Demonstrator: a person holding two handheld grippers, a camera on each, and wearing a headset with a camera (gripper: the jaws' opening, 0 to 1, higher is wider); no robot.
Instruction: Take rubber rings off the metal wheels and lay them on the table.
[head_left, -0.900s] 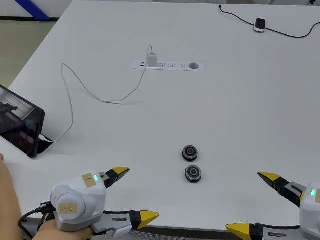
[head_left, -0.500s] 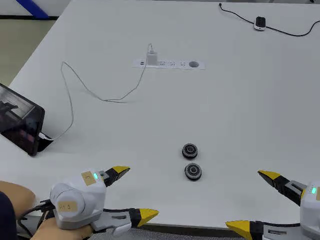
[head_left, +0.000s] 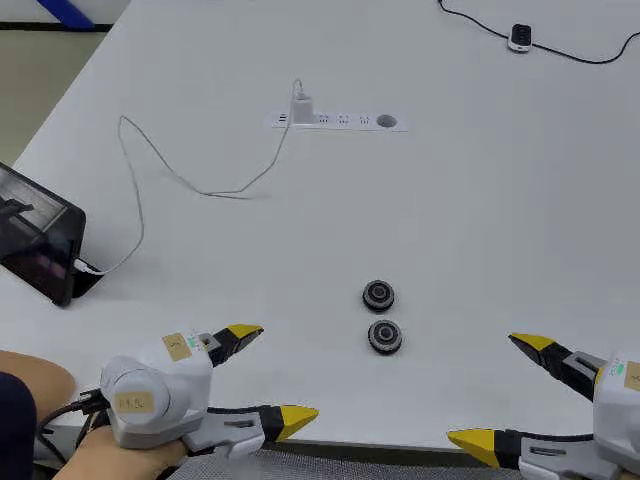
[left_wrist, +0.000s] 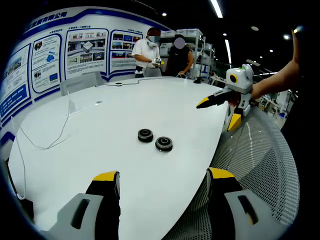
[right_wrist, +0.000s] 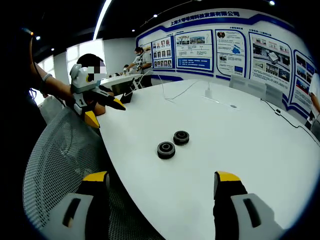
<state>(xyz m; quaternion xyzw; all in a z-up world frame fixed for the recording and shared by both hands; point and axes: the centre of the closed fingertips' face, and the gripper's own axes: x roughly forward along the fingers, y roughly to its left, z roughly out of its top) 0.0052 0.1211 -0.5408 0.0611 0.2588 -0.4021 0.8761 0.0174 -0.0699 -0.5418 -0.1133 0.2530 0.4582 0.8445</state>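
Observation:
Two small metal wheels with black rubber rings lie flat on the white table near its front edge, the far wheel (head_left: 378, 295) (left_wrist: 145, 135) (right_wrist: 181, 137) just behind the near wheel (head_left: 385, 336) (left_wrist: 163, 144) (right_wrist: 166, 149). My left gripper (head_left: 270, 378) (left_wrist: 162, 181) stands open at the front left edge, well left of the wheels, with nothing between its yellow-tipped jaws. At the front right my right gripper (head_left: 505, 392) (right_wrist: 162, 181) is open too and holds nothing. Each gripper also appears in the other's view, the right gripper (left_wrist: 220, 110) and the left gripper (right_wrist: 102, 111).
A white power strip (head_left: 335, 121) with a plugged charger lies at mid-table, and its thin cable (head_left: 160, 165) runs to a dark tablet (head_left: 35, 245) at the left edge. A small black device (head_left: 519, 39) on a cord sits far right. People stand beyond the table (left_wrist: 155, 50).
The head camera has tilted slightly, shifting the scene up. Both grippers stay open near the front edge, and the wheels lie where they were.

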